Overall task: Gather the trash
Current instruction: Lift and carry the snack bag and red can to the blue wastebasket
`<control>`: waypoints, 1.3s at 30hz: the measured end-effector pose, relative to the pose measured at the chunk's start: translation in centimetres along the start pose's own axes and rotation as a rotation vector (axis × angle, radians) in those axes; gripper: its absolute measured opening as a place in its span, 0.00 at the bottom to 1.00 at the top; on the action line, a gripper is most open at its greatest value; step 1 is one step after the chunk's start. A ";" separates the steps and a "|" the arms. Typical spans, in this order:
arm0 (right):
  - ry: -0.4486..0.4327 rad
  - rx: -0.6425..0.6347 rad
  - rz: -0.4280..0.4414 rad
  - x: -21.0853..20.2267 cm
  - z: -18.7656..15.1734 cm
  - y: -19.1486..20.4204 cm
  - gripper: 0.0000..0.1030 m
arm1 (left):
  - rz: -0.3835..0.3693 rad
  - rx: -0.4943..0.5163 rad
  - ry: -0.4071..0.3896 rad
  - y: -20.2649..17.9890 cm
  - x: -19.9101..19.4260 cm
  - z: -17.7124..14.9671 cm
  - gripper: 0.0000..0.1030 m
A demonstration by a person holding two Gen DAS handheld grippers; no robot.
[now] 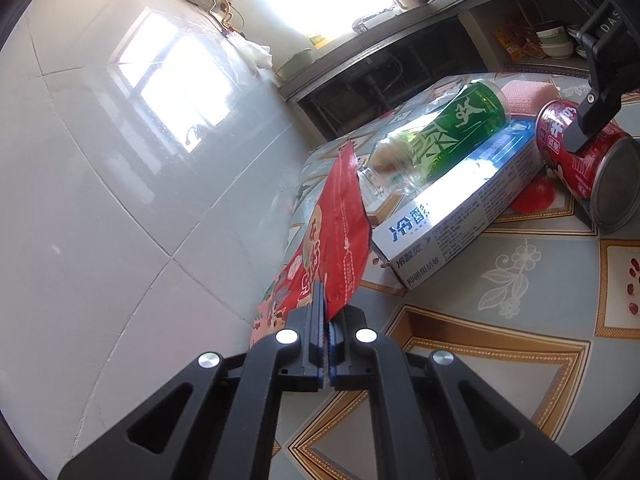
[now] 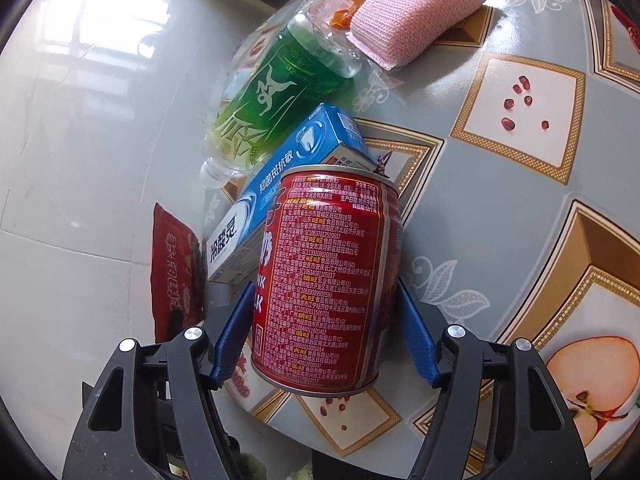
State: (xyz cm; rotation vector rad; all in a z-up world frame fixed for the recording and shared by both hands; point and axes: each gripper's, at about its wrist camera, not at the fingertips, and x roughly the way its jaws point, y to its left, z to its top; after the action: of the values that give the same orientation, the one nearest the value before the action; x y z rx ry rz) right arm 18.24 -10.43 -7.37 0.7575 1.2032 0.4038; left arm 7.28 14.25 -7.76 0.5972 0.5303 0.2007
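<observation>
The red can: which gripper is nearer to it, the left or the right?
Right. The right gripper straddles the red can, blue fingers on either side. The left gripper is farther off, shut on the red wrapper at the table edge.

My patterned tablecloth table (image 2: 520,184) carries a red can (image 2: 328,280) between my fingers; ahead lie a toothpaste box (image 2: 280,184), green bottle (image 2: 272,100), pink sponge (image 2: 416,16).
</observation>
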 end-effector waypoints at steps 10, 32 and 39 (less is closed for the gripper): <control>-0.008 -0.008 0.019 -0.7 -0.3 0.4 0.63 | 0.025 -0.007 -0.006 0.2 -0.8 0.7 0.01; -0.045 -0.040 0.071 -2.4 -0.9 0.2 0.63 | 0.081 0.008 -0.056 0.4 -3.4 2.7 0.01; -0.056 -0.043 0.094 -2.6 -0.9 -0.1 0.62 | 0.101 0.014 -0.069 0.3 -4.4 3.0 0.01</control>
State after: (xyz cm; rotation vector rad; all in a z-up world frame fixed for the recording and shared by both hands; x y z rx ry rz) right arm 16.54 -11.92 -5.76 0.7852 1.1058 0.4821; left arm 5.14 11.62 -3.62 0.6426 0.4358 0.2711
